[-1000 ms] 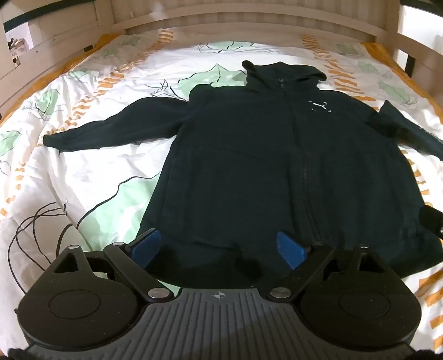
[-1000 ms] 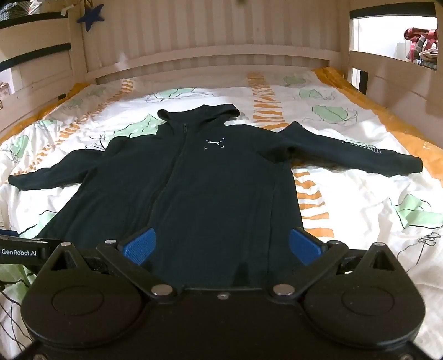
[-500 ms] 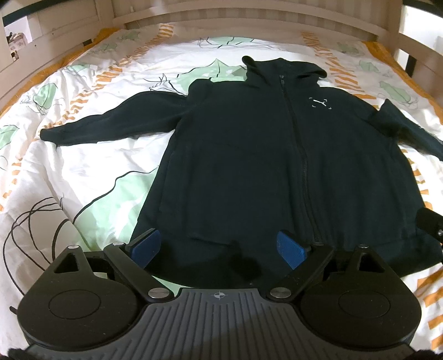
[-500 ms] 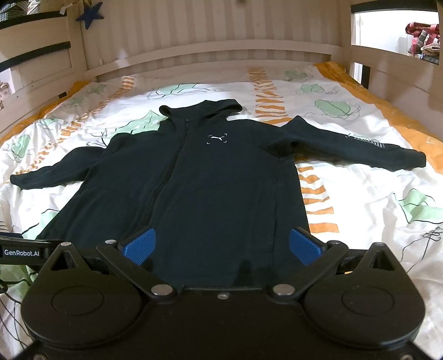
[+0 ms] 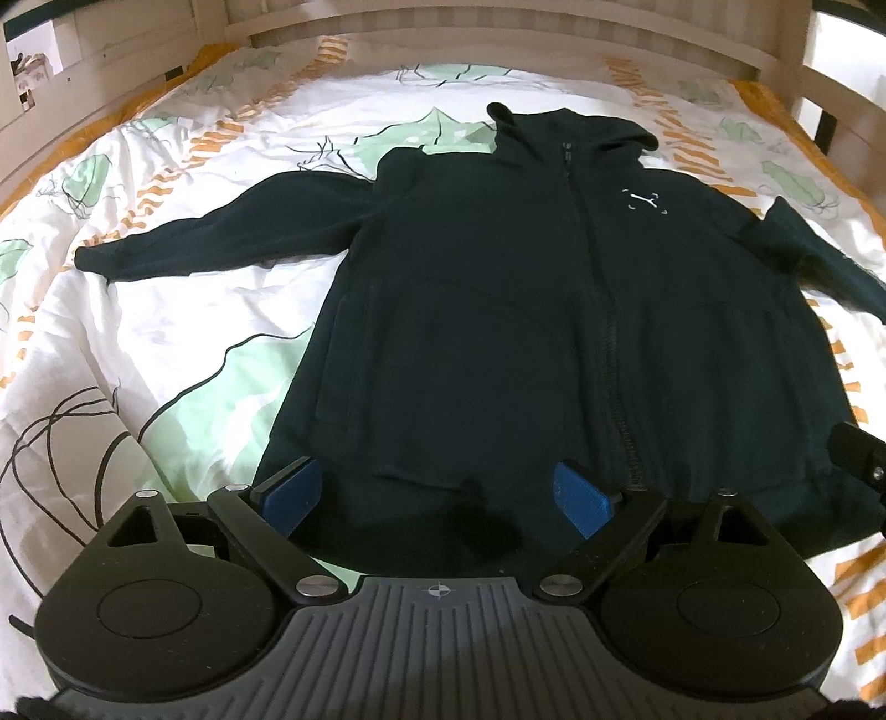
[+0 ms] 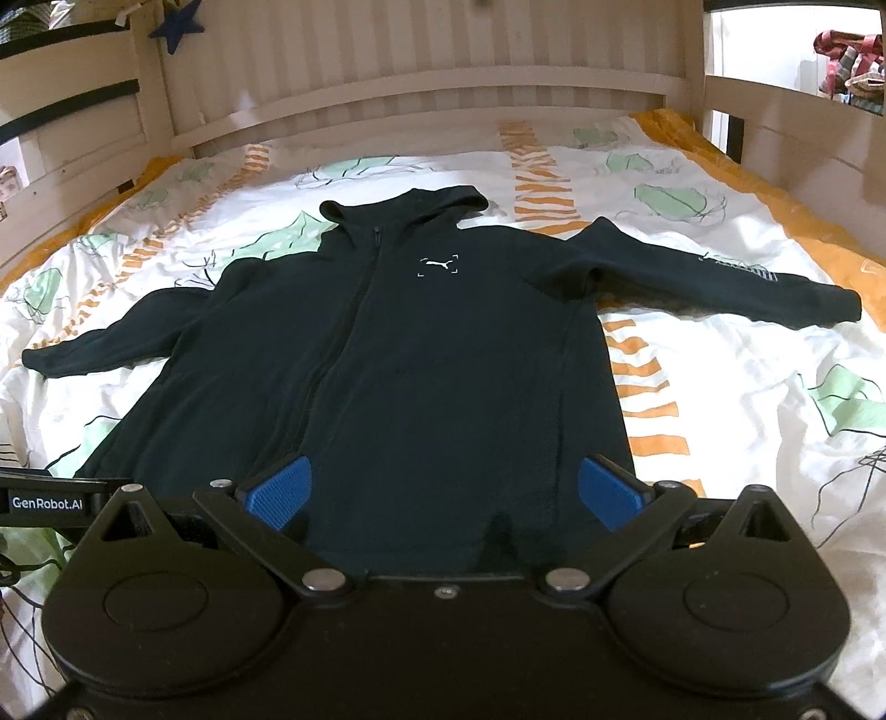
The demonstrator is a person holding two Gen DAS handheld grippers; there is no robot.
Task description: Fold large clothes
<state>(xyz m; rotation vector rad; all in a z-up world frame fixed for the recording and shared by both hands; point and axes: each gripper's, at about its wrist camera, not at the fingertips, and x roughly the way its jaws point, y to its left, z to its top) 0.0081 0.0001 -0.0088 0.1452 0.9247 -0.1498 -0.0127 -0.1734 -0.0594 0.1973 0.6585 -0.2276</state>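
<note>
A dark hoodie (image 6: 387, 360) lies flat on the quilt (image 6: 747, 387), front up, zipped, hood (image 6: 404, 207) toward the headboard (image 6: 415, 94), both sleeves spread out to the sides. My left gripper (image 5: 440, 495) hangs just above the hem on the hoodie's left half, its blue pads (image 5: 290, 490) spread wide with nothing between them. My right gripper (image 6: 443, 490) hangs over the hem on the right half, its jaws equally wide apart and holding nothing. From my right camera I see the left gripper's body at the left edge, beside the hem. A blue star (image 6: 177, 25) hangs on the bed frame.
</note>
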